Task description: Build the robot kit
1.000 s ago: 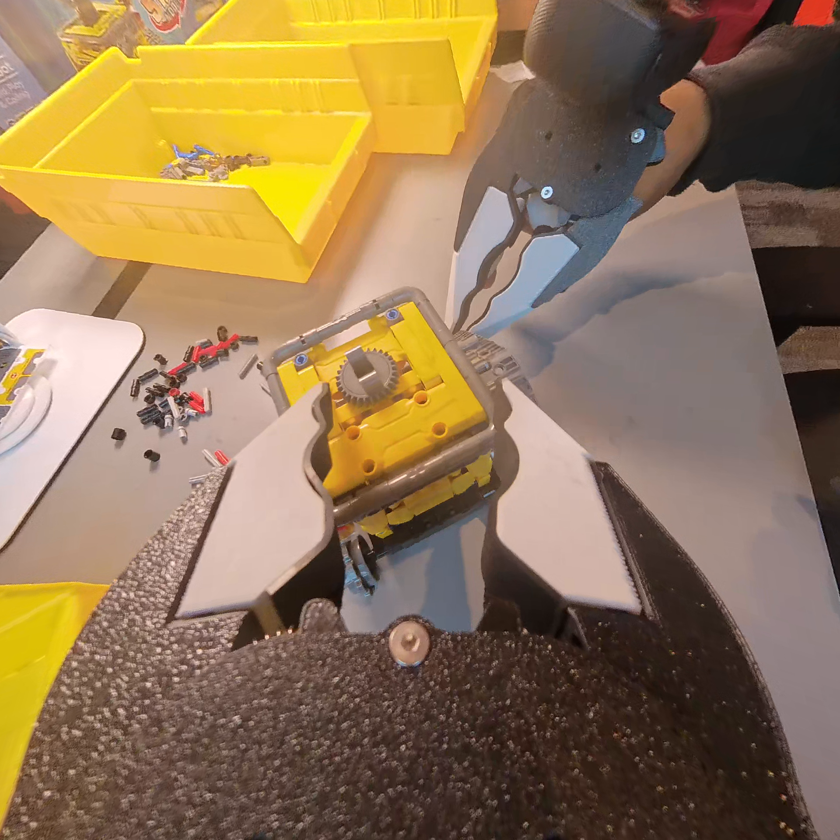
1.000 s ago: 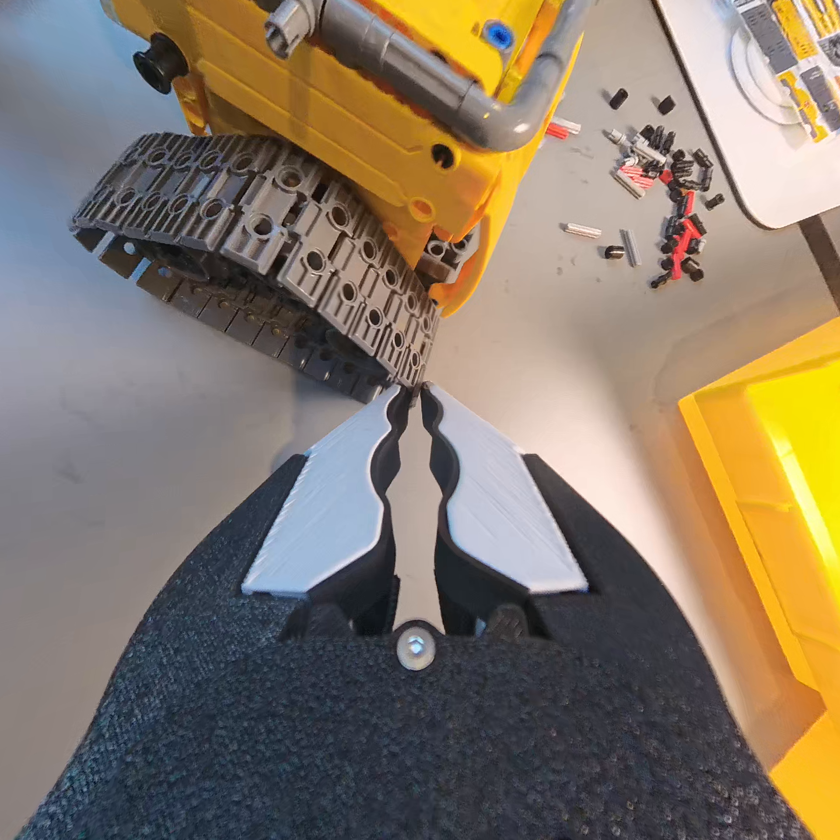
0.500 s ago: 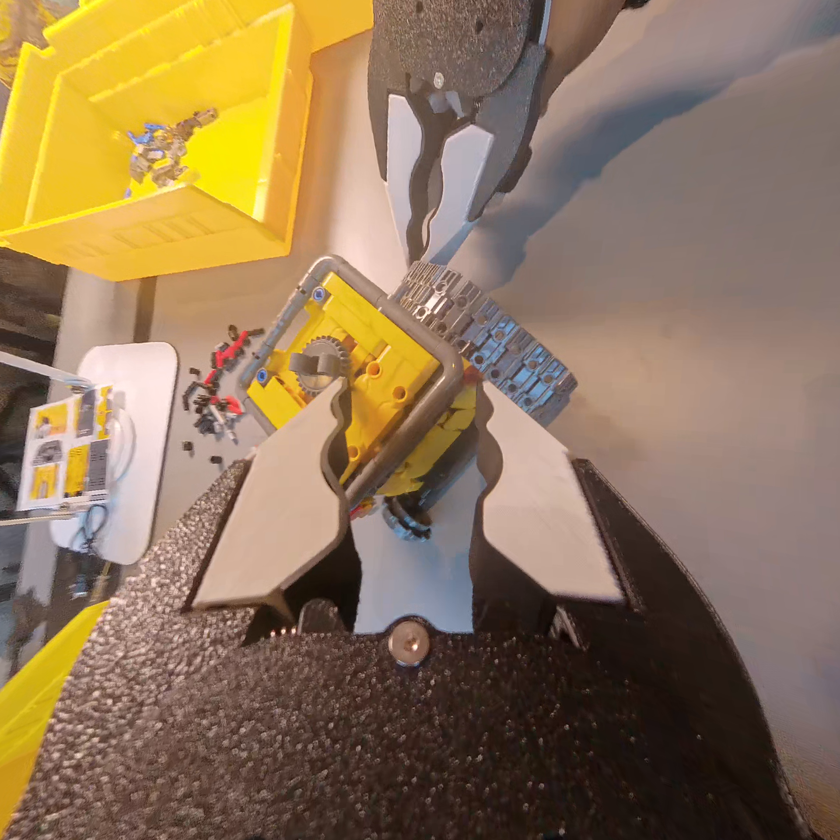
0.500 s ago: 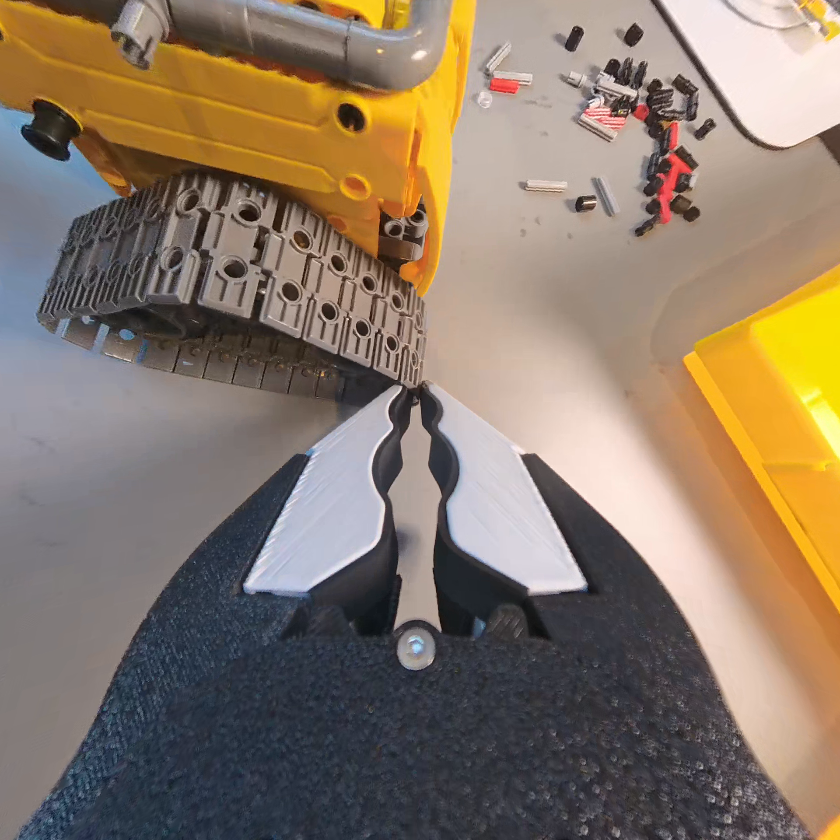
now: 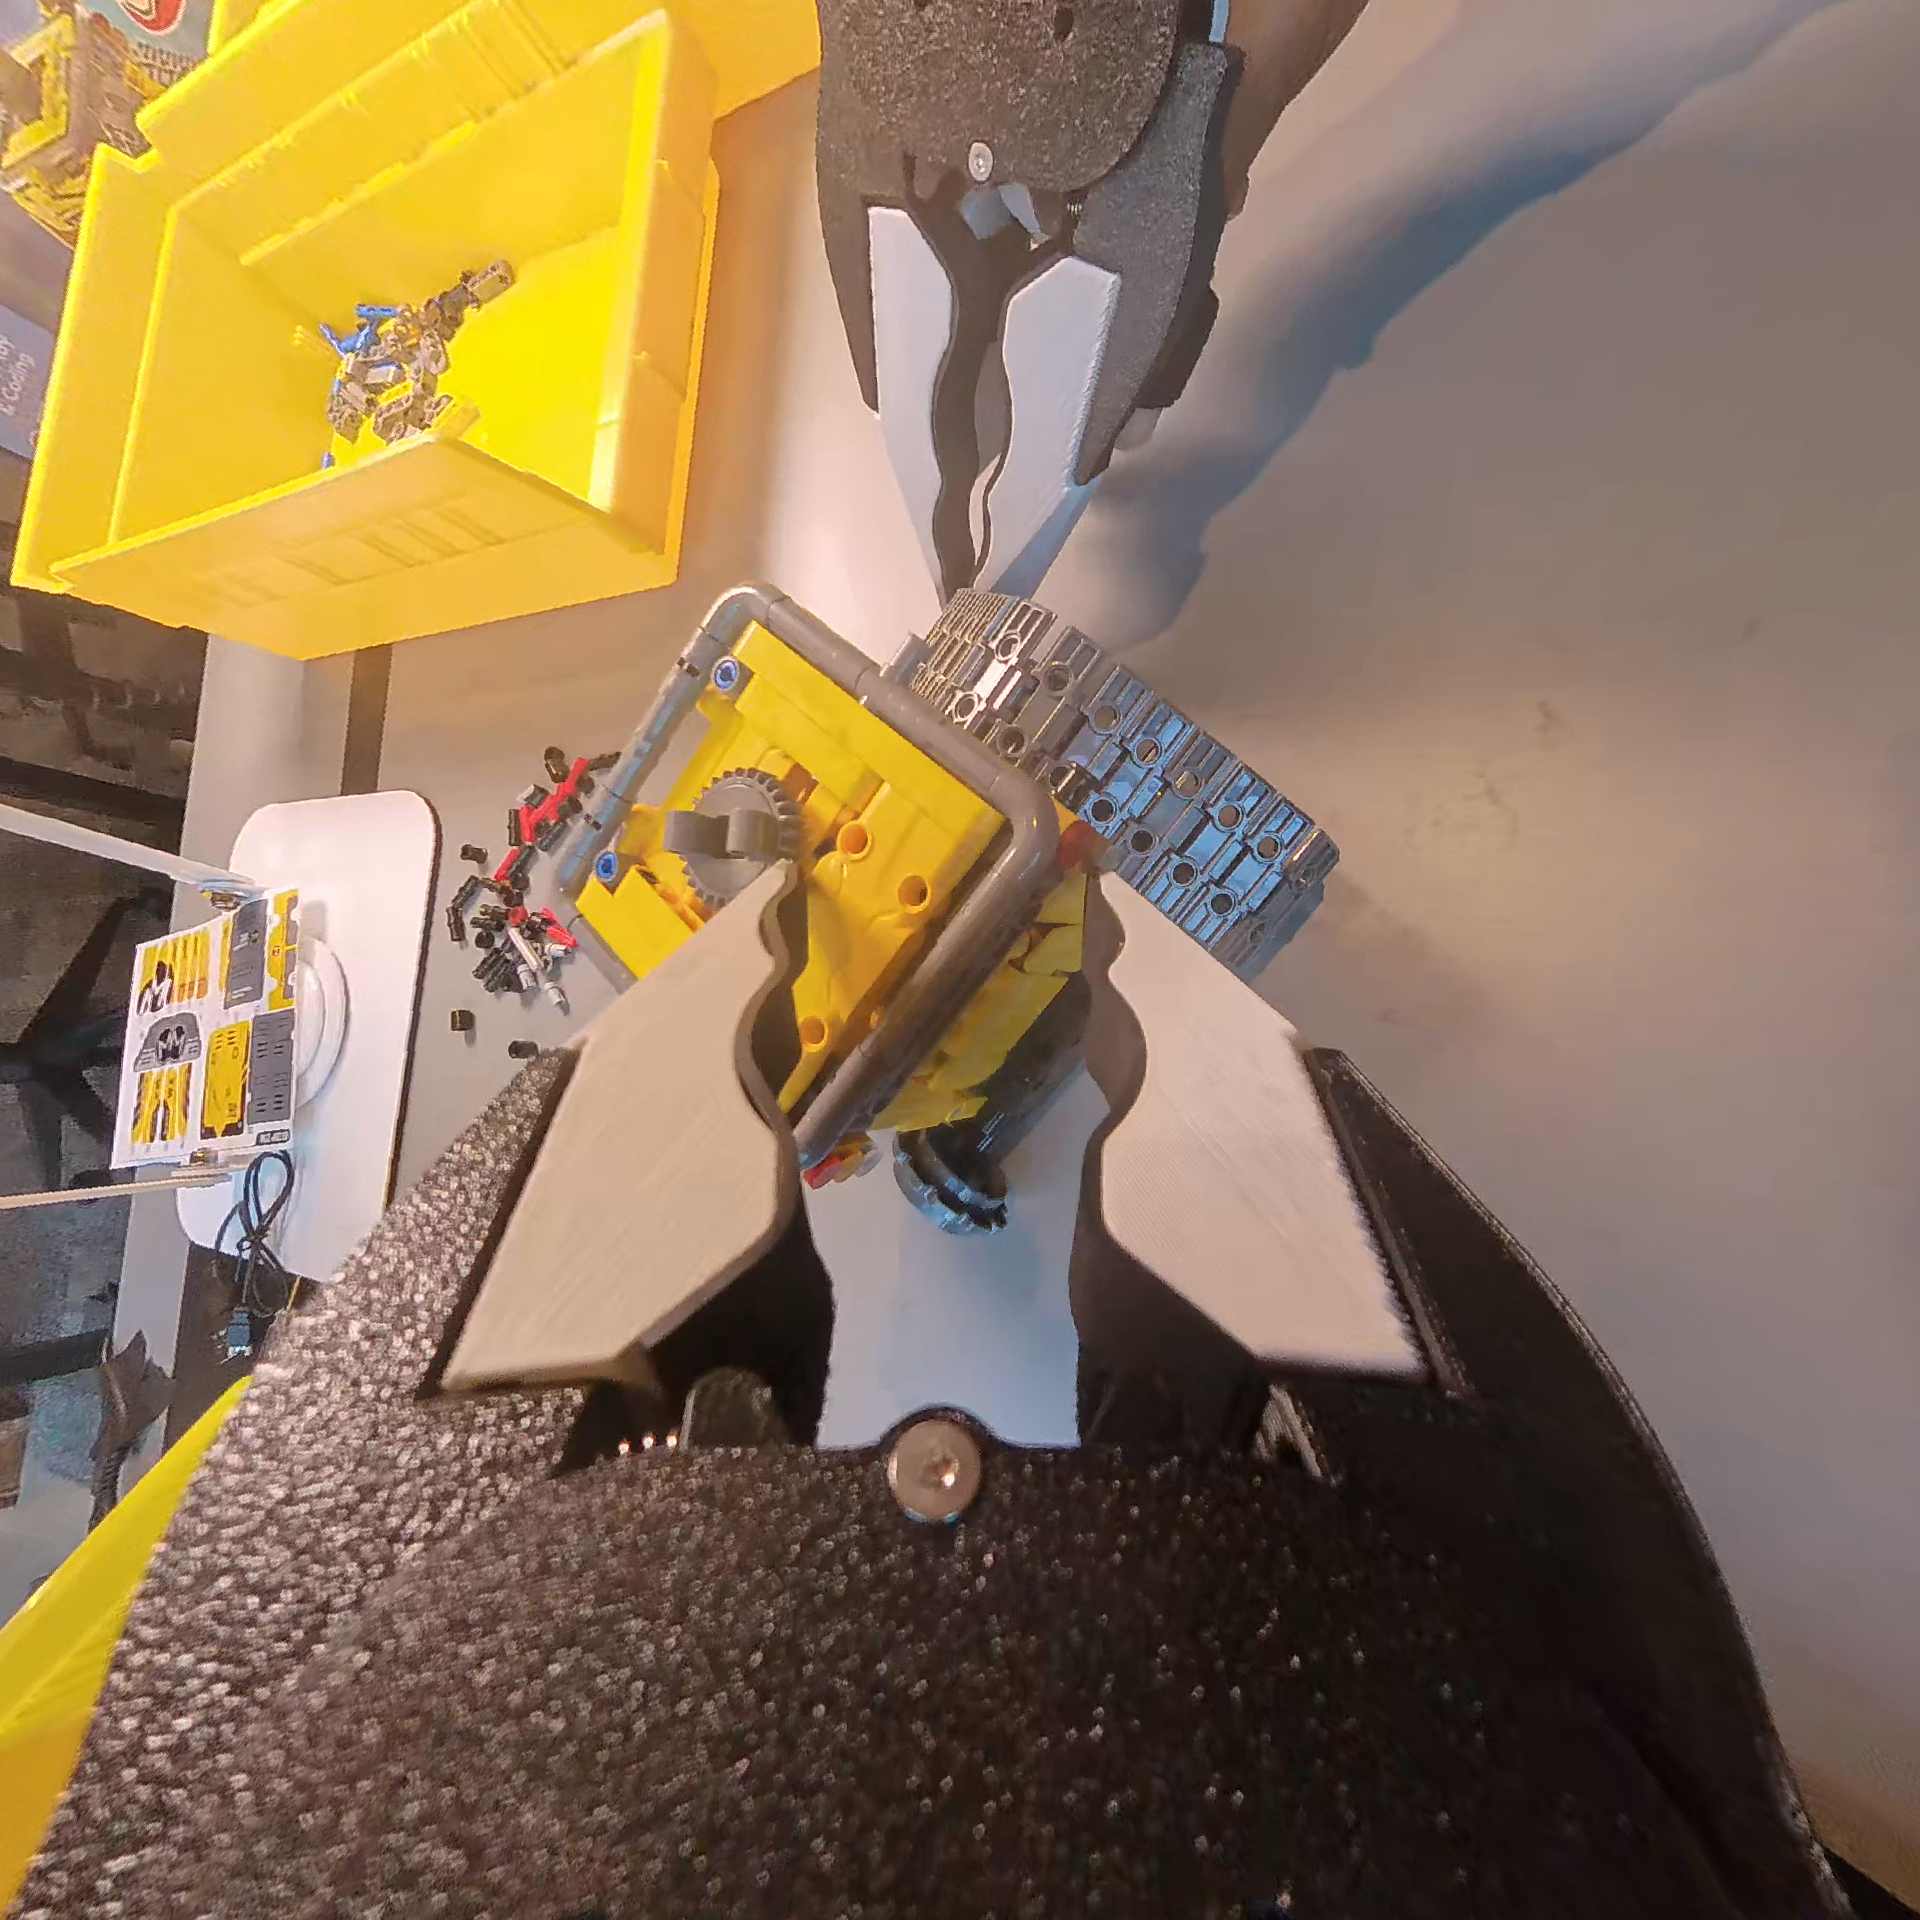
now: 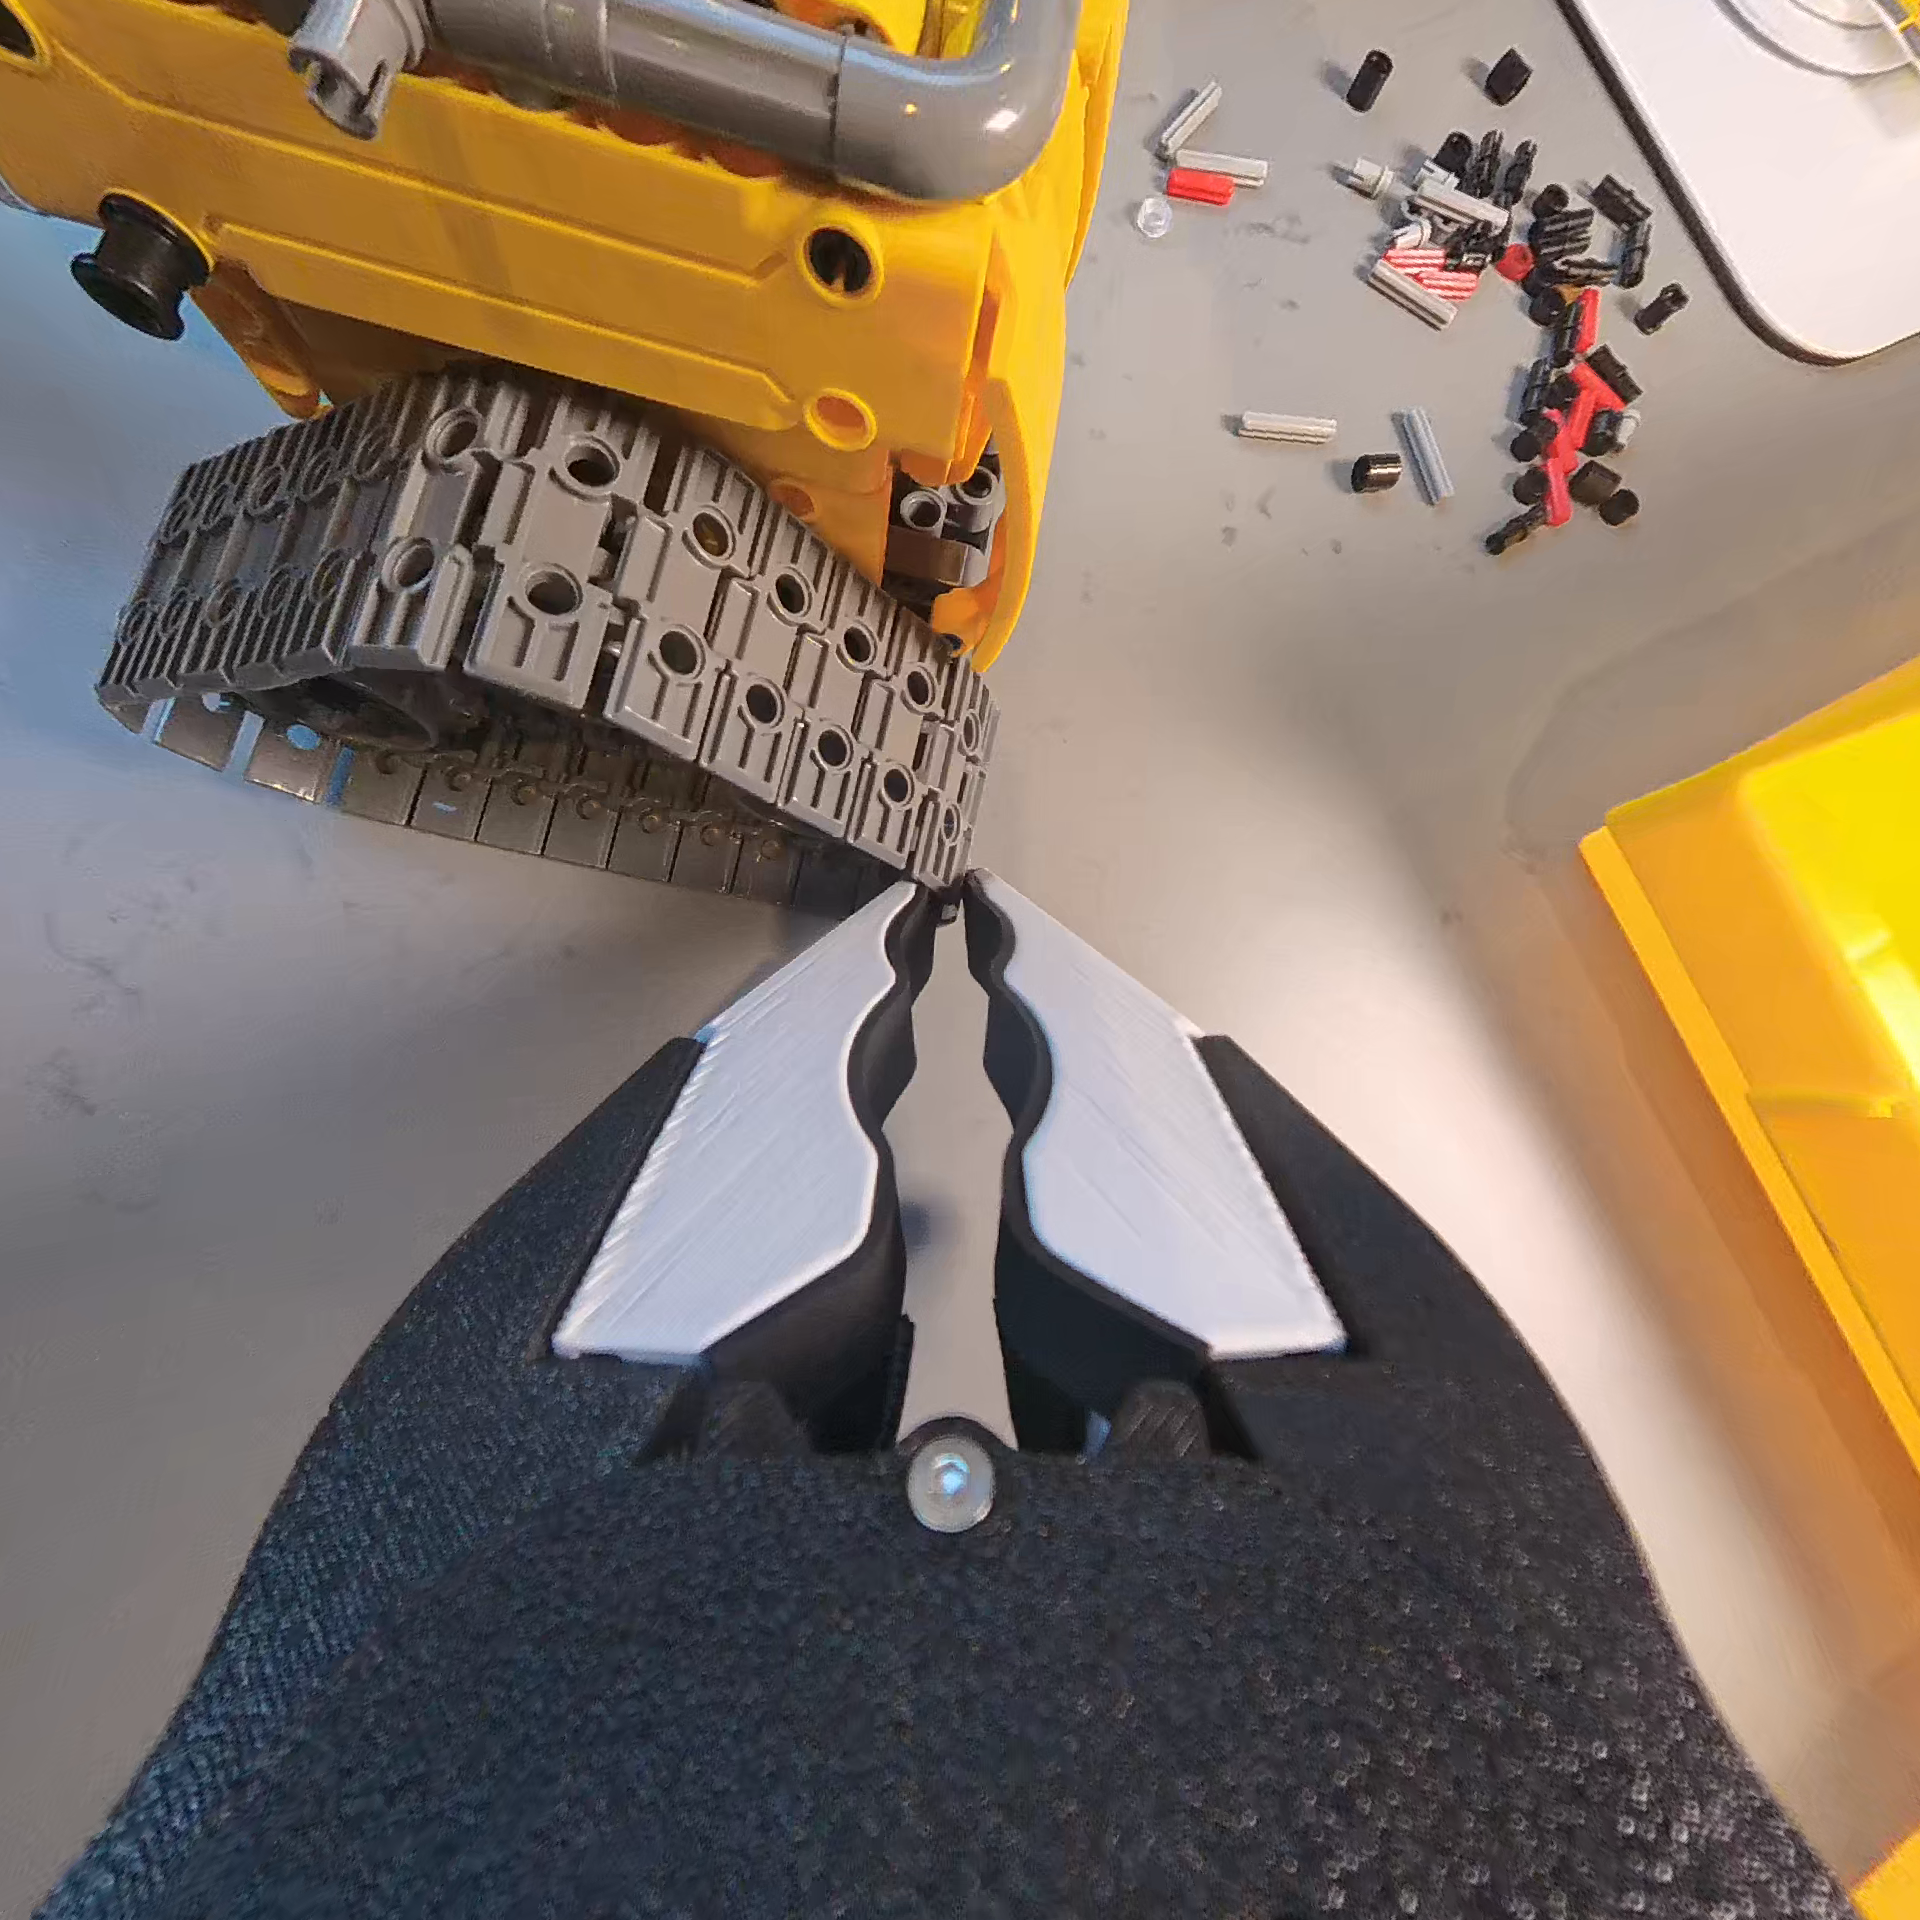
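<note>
Left gripper (image 5: 940,935): its two fingers are spread wide and clamp the yellow toy digger body (image 5: 831,883), one on each side.
Toy digger body: tipped up on the grey counter (image 5: 1558,935), resting partly on its grey track (image 5: 1122,790). It is made of many snap-on bricks.
How it will handle: I think it is light and hard, but bits could pop off if squeezed or twisted. The smooth yellow sides look slippery. The grey pipe frame (image 5: 997,914) looks like the firmest place to hold.
Right gripper (image 6: 945,894): nearly closed, pinching the end of the track with its tips.
Left view only: the gear (image 5: 732,831) on top, a yellow bin (image 5: 343,561) with a few parts, a sticker sheet (image 5: 208,1029).
Right view only: the track links close up and loose small pieces (image 6: 1538,343) on the counter.
</note>
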The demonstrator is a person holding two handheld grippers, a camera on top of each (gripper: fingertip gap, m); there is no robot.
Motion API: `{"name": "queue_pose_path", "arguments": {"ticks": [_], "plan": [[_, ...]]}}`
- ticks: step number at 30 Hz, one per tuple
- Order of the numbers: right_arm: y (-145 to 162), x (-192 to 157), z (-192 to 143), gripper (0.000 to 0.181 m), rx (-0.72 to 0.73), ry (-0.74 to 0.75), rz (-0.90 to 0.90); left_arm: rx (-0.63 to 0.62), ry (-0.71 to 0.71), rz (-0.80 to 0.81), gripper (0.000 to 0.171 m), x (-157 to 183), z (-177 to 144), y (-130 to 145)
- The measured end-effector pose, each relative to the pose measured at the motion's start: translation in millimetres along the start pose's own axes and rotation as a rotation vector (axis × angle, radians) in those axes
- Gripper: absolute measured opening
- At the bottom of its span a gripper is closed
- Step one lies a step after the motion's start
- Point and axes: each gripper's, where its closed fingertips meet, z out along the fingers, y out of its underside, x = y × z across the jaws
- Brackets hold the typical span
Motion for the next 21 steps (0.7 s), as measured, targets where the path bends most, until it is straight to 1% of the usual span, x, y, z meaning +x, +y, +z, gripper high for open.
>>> {"name": "queue_pose_path", "arguments": {"ticks": [1,2,3,6,8,11,14,18,21], "plan": [[0,0,0,0.005,0.003,0.000,-0.006,0.001,0.002,-0.001,0.050,0,0,0],[-1,-1,0,0.010,0.009,-0.005,-0.008,-0.001,0.002,0.002,0.051,0,0,0],[-2,-3,0,0.018,0.017,-0.017,-0.006,-0.005,0.002,0.007,0.050,0,0,0],[-8,-4,-1,0.024,0.050,-0.013,-0.027,-0.018,0.002,0.012,0.050,0,0,0],[-10,-1,1,0.023,0.052,0.012,-0.078,-0.023,0.004,0.014,0.050,0,0,0],[-11,-4,2,0.016,0.051,-0.015,-0.166,-0.026,0.006,0.011,0.050,0,0,0],[-10,-3,0,0.013,0.043,-0.025,-0.239,-0.027,0.006,0.015,0.049,0,0,0],[-12,0,-3,0.007,0.049,-0.020,-0.248,-0.017,0.007,0.010,0.049,0,0,0],[-13,0,-1,0.007,0.071,-0.028,-0.218,-0.014,0.010,0.008,0.049,0,0,0]]}}
